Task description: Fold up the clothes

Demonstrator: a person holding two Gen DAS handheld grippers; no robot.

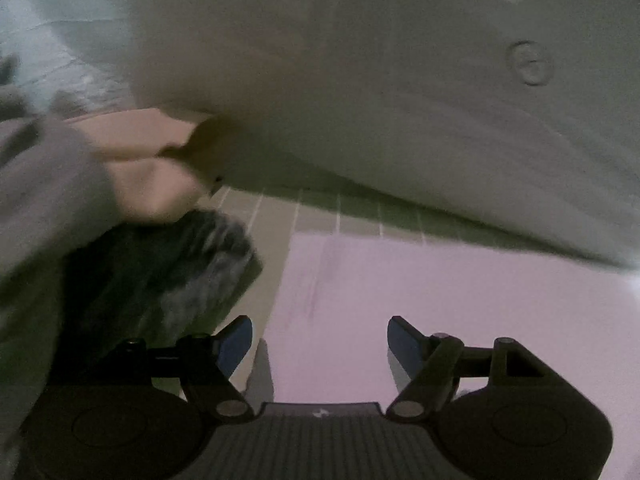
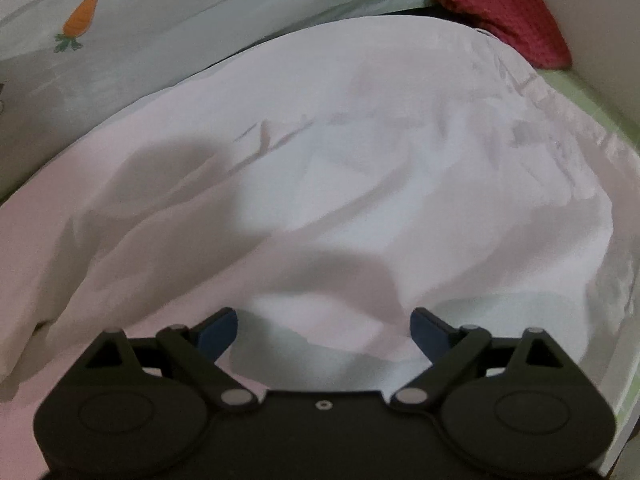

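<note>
A: Right gripper (image 2: 324, 330)?
B: Spread wide, nothing pinched. Hovering just above the near edge of the white garment (image 2: 320, 168), spread ahead on the bed, long axis running left to right.
A: Left gripper (image 1: 320, 340)?
B: Also parted and empty, over pale pink cloth (image 1: 440, 300). Probably farther from the white garment.
A: Obstacles?
B: Red knit cloth (image 2: 516, 24) beyond the far right edge; carrot-print bedding (image 2: 120, 40) behind; dark folded garment (image 1: 160, 272) to the left.

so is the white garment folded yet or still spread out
Spread out, not neatly folded: the white garment lies rumpled and wide across the bed in the right wrist view, its creases running unevenly.
</note>
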